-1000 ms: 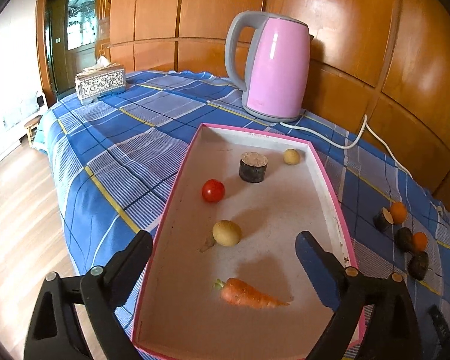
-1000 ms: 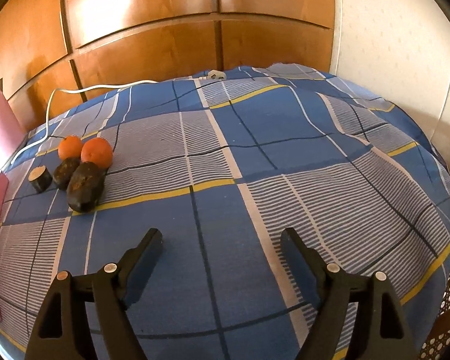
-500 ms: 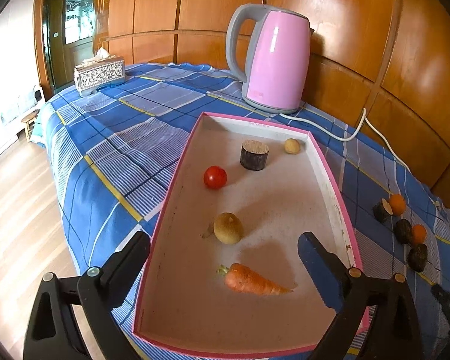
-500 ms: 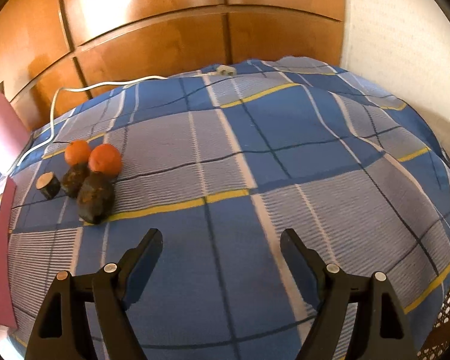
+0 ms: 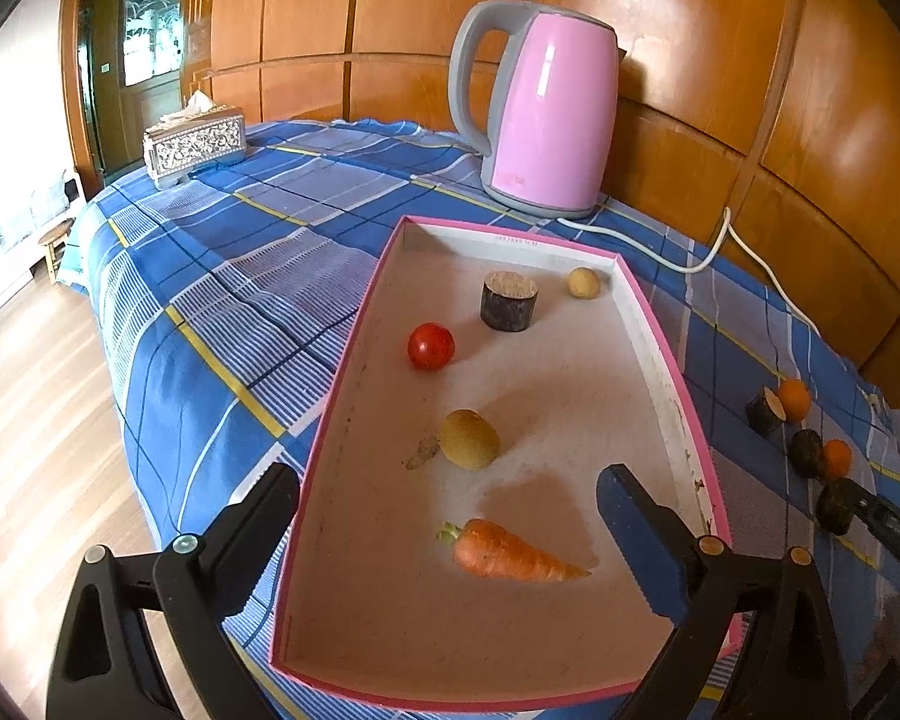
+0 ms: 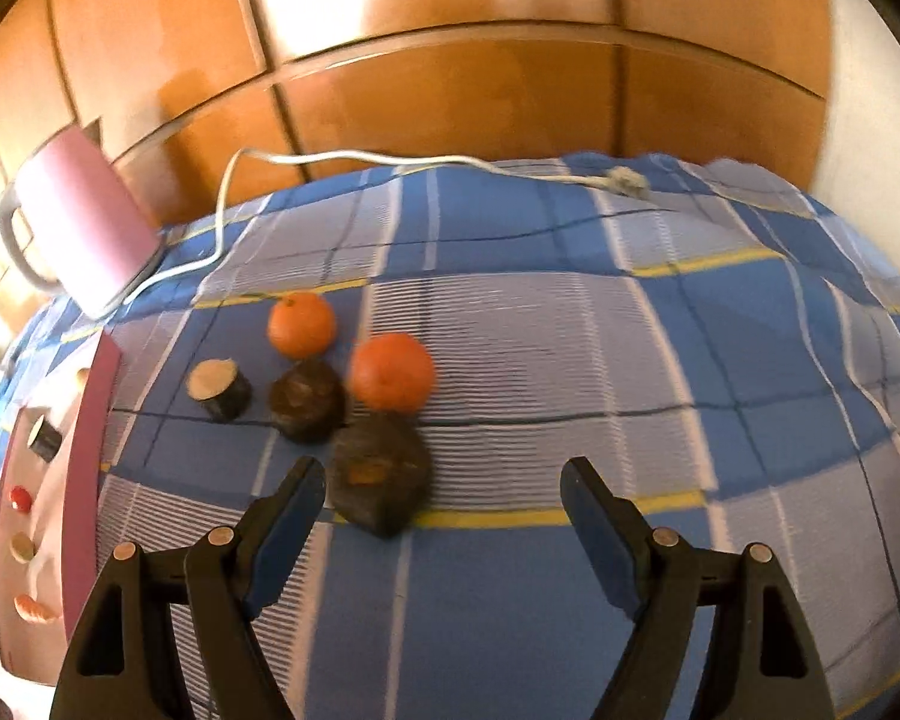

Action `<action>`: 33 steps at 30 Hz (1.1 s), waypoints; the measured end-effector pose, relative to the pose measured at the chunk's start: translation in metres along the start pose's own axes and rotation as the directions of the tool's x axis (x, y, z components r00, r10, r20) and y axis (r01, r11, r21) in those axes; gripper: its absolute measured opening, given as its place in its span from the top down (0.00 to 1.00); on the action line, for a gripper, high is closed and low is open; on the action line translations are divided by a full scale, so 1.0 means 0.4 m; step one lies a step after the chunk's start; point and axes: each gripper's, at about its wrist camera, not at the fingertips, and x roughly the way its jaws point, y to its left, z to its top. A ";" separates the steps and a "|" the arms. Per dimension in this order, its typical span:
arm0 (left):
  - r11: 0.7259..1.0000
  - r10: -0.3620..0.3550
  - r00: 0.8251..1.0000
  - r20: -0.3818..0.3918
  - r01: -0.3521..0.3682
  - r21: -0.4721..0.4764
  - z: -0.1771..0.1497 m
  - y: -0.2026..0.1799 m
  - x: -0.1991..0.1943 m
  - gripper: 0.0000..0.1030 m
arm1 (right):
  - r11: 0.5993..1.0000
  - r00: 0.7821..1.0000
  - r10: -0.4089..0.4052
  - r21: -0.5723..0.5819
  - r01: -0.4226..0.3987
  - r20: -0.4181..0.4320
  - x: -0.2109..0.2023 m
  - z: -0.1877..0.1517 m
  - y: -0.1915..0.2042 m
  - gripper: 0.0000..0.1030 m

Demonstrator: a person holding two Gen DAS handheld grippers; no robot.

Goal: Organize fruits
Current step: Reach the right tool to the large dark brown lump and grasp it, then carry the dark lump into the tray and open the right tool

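Note:
A pink-rimmed tray (image 5: 660,330) lies on the blue checked cloth. In it are a carrot (image 5: 510,555), a yellow-green fruit (image 5: 469,439), a red tomato (image 5: 431,346), a dark stump (image 5: 509,301) and a small yellow ball (image 5: 584,283). My left gripper (image 5: 450,501) hangs open over the tray's near end, empty. To the tray's right lie two oranges (image 6: 302,324) (image 6: 393,371), a cut stump (image 6: 221,389) and two dark lumps (image 6: 307,400) (image 6: 379,474). My right gripper (image 6: 444,501) stands open just short of the nearest dark lump, holding nothing.
A pink kettle (image 5: 540,120) stands behind the tray, its white cord (image 6: 342,159) trailing along the wooden wall. A silver tissue box (image 5: 195,144) sits at the far left corner. The table's edge drops to wooden floor (image 5: 36,420) on the left.
The right gripper has swung left towards the cluster of oranges and dark lumps, which now sits close in front of its fingers. The left gripper has stayed over the tray.

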 end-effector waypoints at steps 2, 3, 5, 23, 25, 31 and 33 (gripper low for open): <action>1.000 0.001 1.000 -0.006 -0.001 0.007 -0.004 -0.003 0.003 0.03 | 0.999 1.000 -0.001 -0.046 0.001 -0.011 0.020 0.003 0.027 0.20; 1.000 0.001 1.000 -0.010 -0.001 0.012 -0.007 -0.004 0.005 0.03 | 0.998 1.000 -0.013 -0.069 0.012 -0.017 0.031 0.002 0.038 0.20; 1.000 0.007 1.000 -0.014 -0.007 0.013 -0.010 -0.004 0.007 0.03 | 0.994 0.999 -0.036 -0.106 0.032 -0.034 0.054 0.001 0.053 0.28; 1.000 0.030 1.000 0.003 -0.030 -0.005 -0.010 0.008 -0.006 0.01 | 0.989 0.993 0.060 -0.127 -0.073 -0.105 0.029 -0.042 0.016 0.54; 1.000 0.029 1.000 0.009 -0.029 -0.005 -0.009 0.009 -0.010 0.01 | 0.988 0.991 0.081 -0.123 -0.094 -0.106 0.015 -0.048 0.017 0.54; 0.999 0.028 1.000 0.012 -0.028 -0.022 -0.005 0.018 -0.018 0.01 | 0.974 0.980 0.164 -0.138 -0.179 -0.115 -0.024 -0.064 0.048 0.54; 0.999 0.031 0.999 0.012 -0.030 -0.032 -0.003 0.024 -0.020 0.01 | 0.969 0.976 0.185 -0.142 -0.201 -0.118 -0.032 -0.067 0.059 0.54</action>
